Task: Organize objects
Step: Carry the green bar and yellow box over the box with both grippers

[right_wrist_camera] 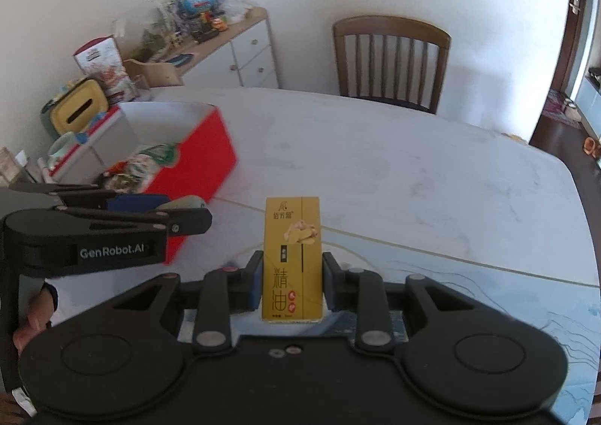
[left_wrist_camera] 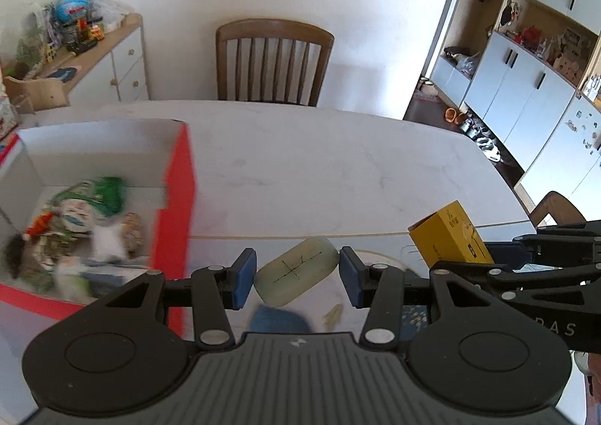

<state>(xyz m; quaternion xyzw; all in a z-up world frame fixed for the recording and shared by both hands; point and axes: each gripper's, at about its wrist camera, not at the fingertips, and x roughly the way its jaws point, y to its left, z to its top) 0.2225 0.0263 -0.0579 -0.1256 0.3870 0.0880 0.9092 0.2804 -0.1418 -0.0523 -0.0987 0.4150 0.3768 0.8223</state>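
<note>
Both grippers are loaded and carried clear of the table [right_wrist_camera: 413, 169], each with one item bound, on my reading, for the red box [left_wrist_camera: 176, 214].

Left gripper [left_wrist_camera: 298, 276]: jaws narrowed to a partial opening and clamped on a pale green soap [left_wrist_camera: 296, 274]. It is an oval, translucent bar with thin dark lines scratched across its face. It sits tilted between the blue pads [left_wrist_camera: 243, 276], gripped at its two ends. The box lies to the left of this gripper and slightly beyond it.

Right gripper [right_wrist_camera: 291, 284]: jaws drawn in closer and shut on a yellow carton [right_wrist_camera: 293, 259]. It is a tall, narrow pack printed with dark characters and a ginger motif. It stands upright, held near its lower half, so most of it rises above the pads. The red box is well to the left of it, past the left gripper.

Box condition: open top, white inside, already holding a mixed heap of packets; detail there is blurred.

Recommendations for the step in hand:
- Take each item over the red wall with margin before lowering.
- Deliver one gripper at a time; the two run close side by side.
- Keep the grip on the soap firm, as a smooth bar held end to end may slip or turn.
- Lower the carton onto a free patch; dropped upright, it would likely topple.
</note>
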